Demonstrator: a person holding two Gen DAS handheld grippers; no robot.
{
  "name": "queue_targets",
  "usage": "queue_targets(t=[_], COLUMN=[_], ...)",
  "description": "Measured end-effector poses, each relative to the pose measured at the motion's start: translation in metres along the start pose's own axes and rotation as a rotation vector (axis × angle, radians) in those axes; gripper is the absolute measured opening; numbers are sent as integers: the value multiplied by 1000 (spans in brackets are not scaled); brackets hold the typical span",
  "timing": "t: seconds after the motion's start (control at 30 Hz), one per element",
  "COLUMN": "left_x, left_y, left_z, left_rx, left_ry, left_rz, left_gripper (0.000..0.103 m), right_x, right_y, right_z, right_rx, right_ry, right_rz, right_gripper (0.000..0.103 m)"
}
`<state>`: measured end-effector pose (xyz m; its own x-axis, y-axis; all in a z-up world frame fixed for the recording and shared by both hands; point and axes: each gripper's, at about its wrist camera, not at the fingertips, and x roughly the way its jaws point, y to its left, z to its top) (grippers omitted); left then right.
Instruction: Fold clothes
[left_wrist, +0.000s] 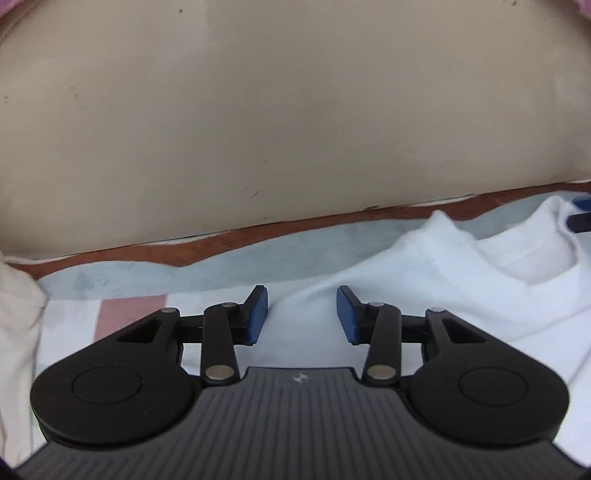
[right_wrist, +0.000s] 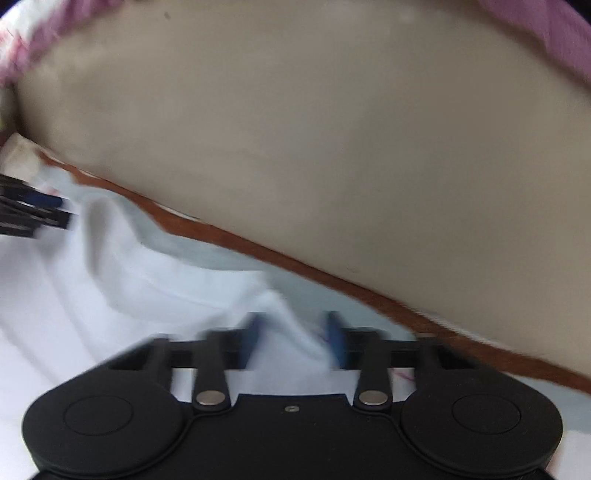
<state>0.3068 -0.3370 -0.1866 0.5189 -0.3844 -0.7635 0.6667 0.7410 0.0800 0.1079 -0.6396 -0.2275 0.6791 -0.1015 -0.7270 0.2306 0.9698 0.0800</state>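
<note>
The white T-shirt (left_wrist: 461, 280) is spread on a light blue cover (left_wrist: 147, 273) near the far edge of the surface, just before a beige wall (left_wrist: 295, 110). Its ribbed collar (left_wrist: 532, 258) is turned toward the wall, so the shoulder line is judged to run left to right across both views.

The left gripper (left_wrist: 301, 315) is held low over the shirt's left shoulder with its jaws spread; cloth is seen between the blue pads (left_wrist: 258, 314) but is not pinched. The right gripper (right_wrist: 295, 341) is placed at the opposite shoulder, where a raised ridge of cloth sits between its parted pads; whether it is touched cannot be told through the blur.

The collar is shown sharply only in the left view, along with a pink stripe (left_wrist: 129, 314) of bedding; in the right view the neckline appears only as a soft fold.
</note>
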Motion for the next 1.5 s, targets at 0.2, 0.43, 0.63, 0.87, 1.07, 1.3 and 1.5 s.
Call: queue_targets(t=[0.2, 0.43, 0.63, 0.87, 1.07, 1.3, 1.5], left_x=[10, -12, -85, -199, -270, -300, -310], left_y=[-22, -43, -56, -45, -43, -8, 4], left_z=[7, 12, -14, -98, -174, -240, -287], left_rx=[60, 175, 309, 193, 171, -105, -183], left_ry=[-16, -1, 118, 371, 328, 321, 408], left_rz=[116, 261, 185, 43, -83, -148, -110], left_gripper=[41, 31, 37, 38, 40, 48, 52], right_x=[-23, -21, -144, -255, -295, -286, -258], right_y=[11, 20, 27, 57, 70, 92, 109], right_z=[-8, -15, -49, -144, -219, -250, -262], right_rx=[-102, -34, 245, 240, 315, 444, 476], right_ry=[-158, -85, -49, 228, 414, 616, 792], right_rz=[-140, -432, -51, 182, 295, 440, 424], right_gripper=[1, 6, 42, 46, 53, 62, 66])
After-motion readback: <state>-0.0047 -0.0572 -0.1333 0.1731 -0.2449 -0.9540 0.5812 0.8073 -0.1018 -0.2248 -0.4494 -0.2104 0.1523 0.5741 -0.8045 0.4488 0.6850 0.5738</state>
